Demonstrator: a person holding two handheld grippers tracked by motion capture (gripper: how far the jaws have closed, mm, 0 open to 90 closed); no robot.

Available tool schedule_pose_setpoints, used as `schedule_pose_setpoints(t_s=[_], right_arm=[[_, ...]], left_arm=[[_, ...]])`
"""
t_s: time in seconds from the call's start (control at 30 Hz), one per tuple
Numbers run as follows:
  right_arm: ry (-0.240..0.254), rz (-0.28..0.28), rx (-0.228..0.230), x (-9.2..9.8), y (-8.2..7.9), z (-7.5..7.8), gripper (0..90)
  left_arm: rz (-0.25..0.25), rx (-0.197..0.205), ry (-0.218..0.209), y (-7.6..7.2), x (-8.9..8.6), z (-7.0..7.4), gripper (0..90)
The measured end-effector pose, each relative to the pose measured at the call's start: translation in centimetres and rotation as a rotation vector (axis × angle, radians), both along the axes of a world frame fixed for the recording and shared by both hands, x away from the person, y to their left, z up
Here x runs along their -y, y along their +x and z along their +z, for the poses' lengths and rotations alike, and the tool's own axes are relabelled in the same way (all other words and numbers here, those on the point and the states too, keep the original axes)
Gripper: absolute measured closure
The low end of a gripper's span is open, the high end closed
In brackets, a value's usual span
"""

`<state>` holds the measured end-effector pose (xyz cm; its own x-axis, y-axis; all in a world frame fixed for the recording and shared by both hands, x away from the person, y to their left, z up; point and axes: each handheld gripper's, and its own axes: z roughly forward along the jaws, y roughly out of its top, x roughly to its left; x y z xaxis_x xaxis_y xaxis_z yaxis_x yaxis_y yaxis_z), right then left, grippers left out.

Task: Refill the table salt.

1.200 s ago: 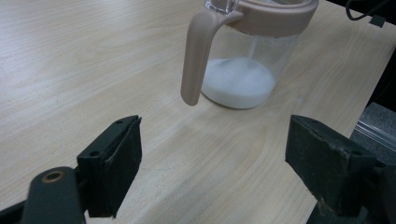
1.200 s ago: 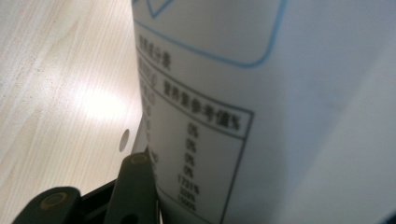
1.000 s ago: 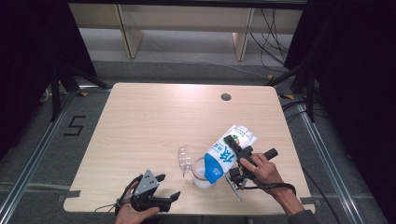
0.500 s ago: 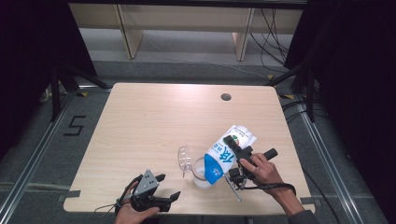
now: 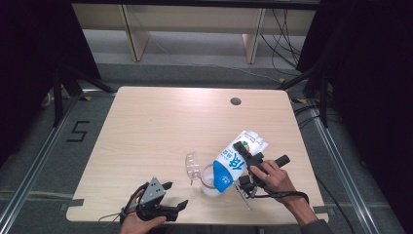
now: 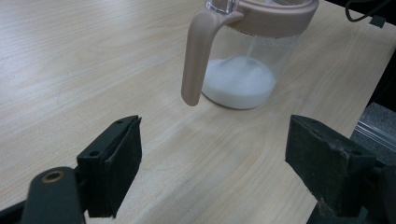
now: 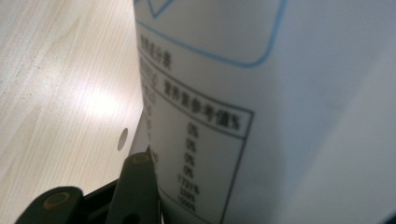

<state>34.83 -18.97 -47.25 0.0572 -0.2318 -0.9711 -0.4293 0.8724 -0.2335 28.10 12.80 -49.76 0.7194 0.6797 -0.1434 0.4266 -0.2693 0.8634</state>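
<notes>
Right gripper (image 5: 243,163) clamps the tilted milk carton (image 5: 234,161), whose mouth hangs over the jug (image 5: 207,179); left gripper (image 5: 171,196) rests near the jug, jaws wide. Left gripper view: jug (image 6: 243,70) beyond both jaws. Right gripper view: carton (image 7: 280,102) against the jaw.

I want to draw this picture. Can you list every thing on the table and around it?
bag: one, white and blue, tipped over the jug, held by the right gripper
jug: one, clear with pinkish rim and handle, white powder inside, near the table's front
lid: one, clear, standing open beside the jug
table: one, light wood, with a round hole near the back
left gripper: one, black, jaws open, at the front edge
right gripper: one, black, clamped on the bag
hands: two, left, right
</notes>
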Motion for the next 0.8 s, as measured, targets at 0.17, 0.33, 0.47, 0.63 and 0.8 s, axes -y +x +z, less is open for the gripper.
schedule_pose_setpoints(t_s=[0.17,0.33,0.47,0.63,0.8], right_arm=[[-0.029,0.014,0.021,-0.11,-0.01,0.27,59.9],[-0.003,0.0,0.003,0.03,0.0,0.09,60.4],[-0.001,-0.001,0.002,0.04,-0.01,0.09,60.6],[-0.003,-0.002,0.0,0.01,-0.02,0.02,60.9],[-0.004,0.001,0.002,0.03,0.0,0.11,61.3]], left_arm=[[0.001,-0.001,-0.001,0.0,0.0,0.0,18.4],[0.0,-0.001,0.0,-0.01,0.0,0.01,18.4],[0.001,-0.001,0.0,0.0,-0.01,0.01,18.4],[0.0,-0.001,-0.001,0.0,0.0,0.0,18.4],[0.001,-0.001,0.0,0.01,-0.01,0.01,18.3]])
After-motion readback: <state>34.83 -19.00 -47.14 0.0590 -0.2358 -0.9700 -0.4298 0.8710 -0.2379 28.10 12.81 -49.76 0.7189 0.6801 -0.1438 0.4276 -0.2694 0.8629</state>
